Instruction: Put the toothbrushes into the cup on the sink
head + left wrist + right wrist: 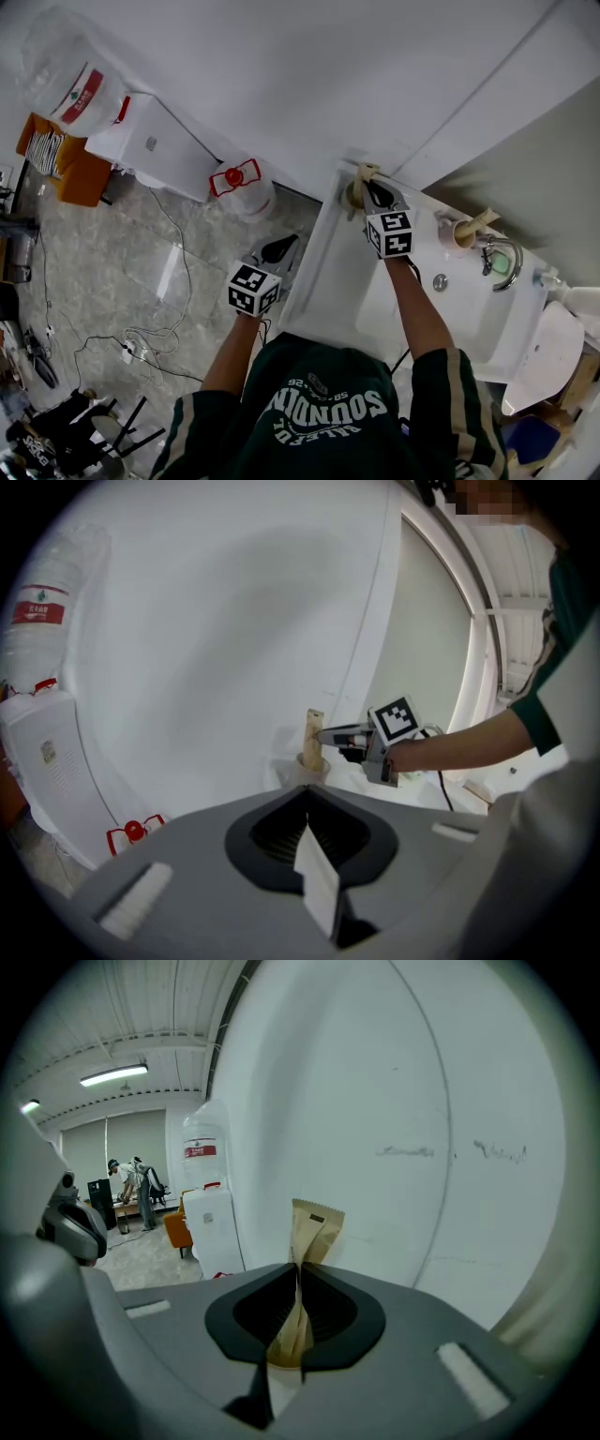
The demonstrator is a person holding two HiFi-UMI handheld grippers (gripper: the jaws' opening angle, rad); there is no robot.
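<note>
The right gripper, clamped on a paper-wrapped toothbrush, hangs at the cup at upper centre, so lowering and letting go likely come next; the left gripper idles, jaws together and empty

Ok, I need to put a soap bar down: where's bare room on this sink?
The basin around the drain and the sink's left rim are bare. The back ledge is crowded: right gripper over one cup, another cup by the faucet.

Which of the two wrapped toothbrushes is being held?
The toothbrush in the right gripper, at the sink's left corner; the other toothbrush stands in a cup by the tap.
</note>
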